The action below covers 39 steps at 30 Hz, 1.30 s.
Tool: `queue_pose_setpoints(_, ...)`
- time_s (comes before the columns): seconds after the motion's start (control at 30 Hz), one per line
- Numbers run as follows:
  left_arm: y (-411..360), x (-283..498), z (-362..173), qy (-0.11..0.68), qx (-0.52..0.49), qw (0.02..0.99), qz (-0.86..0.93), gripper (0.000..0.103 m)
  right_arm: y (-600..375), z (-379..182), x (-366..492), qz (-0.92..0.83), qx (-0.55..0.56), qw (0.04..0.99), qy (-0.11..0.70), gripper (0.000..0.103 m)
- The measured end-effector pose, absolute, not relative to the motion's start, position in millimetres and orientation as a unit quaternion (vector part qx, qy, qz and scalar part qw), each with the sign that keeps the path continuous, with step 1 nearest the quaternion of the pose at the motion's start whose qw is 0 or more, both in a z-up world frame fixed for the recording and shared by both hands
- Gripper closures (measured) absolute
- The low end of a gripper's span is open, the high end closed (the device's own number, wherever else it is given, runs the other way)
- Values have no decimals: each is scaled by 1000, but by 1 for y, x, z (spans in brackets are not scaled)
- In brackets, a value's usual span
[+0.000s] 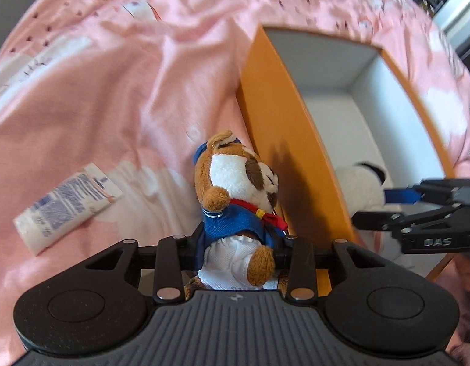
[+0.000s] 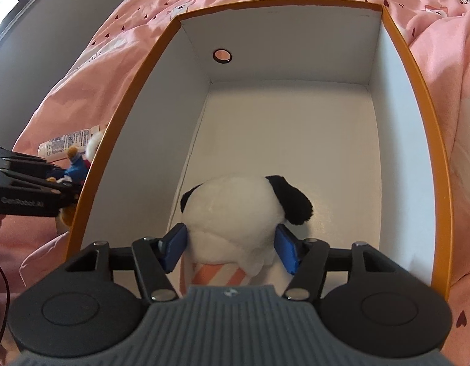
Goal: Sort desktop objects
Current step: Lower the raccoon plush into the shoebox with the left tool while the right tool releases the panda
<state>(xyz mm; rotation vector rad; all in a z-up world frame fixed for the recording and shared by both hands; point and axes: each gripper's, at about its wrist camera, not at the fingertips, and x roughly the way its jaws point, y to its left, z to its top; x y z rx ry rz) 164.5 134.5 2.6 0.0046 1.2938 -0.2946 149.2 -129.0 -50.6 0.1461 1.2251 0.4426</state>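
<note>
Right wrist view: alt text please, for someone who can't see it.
The right gripper holds a white plush dog with black ears, jaws pressed to its sides, inside an orange box with white walls. The box sits on a pink bedsheet; the left gripper holds a plush in blue outside it.

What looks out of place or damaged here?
Nothing stands out. The orange cardboard box looks intact, the white squeeze tube lies flat on the pink bedsheet, and nothing is spilled.
</note>
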Motion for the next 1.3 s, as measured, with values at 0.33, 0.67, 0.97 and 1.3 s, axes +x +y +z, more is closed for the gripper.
queue_pose_setpoints(0.33,53,190,75,515,-22,837,-182,62,-130,-48,191,162,65,819,546,44)
queue_pose_setpoints(0.67,-25,227,34,538,54,828,-146,62,-142,-45,213,174,32,852,493,44)
queue_pose_setpoints(0.97,-54,247,-6,558,161,811,-66,61,-146,-34,195,242,-6,832,499,44)
queue_pose_setpoints(1.3,-68,257,-38,589,219,776,-57,55,-140,-47,197,230,-7,832,505,51)
